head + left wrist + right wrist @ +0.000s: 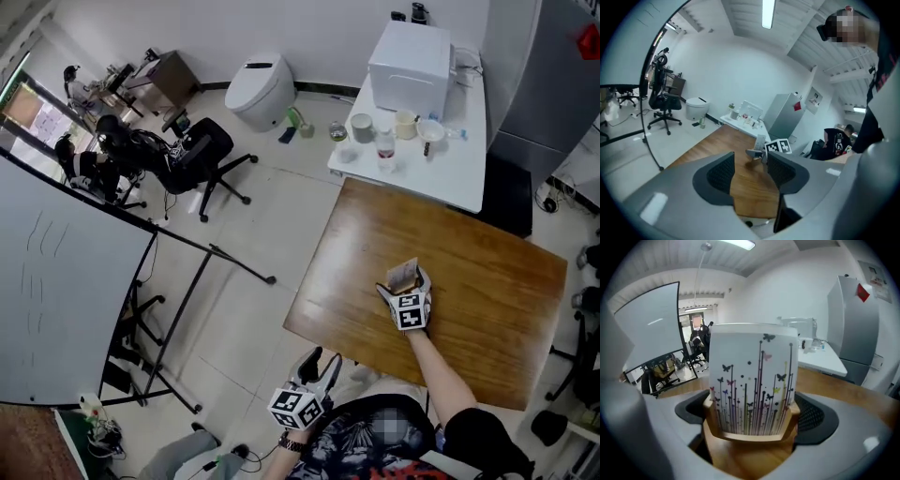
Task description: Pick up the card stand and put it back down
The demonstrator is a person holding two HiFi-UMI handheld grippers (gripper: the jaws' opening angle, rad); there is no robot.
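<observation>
The card stand (403, 276) is a small wooden base with a white card printed with butterflies and thin stems. It is at the middle of the brown wooden table (487, 309). My right gripper (405, 285) is shut on it. In the right gripper view the pads press both sides of the wooden base (747, 436) and the card (752, 380) stands upright. I cannot tell whether the base touches the table. My left gripper (323, 364) hangs off the table's near edge, open and empty. Its view shows open jaws around a gap (751, 171), with the card stand (760, 144) farther off.
A white table (450, 173) behind the wooden one carries a white box (410, 66), cups and a bottle. A grey fridge (539, 84) stands at the back right. On the floor to the left are a black office chair (202, 150), a white bin (262, 89) and a whiteboard on a stand (66, 281).
</observation>
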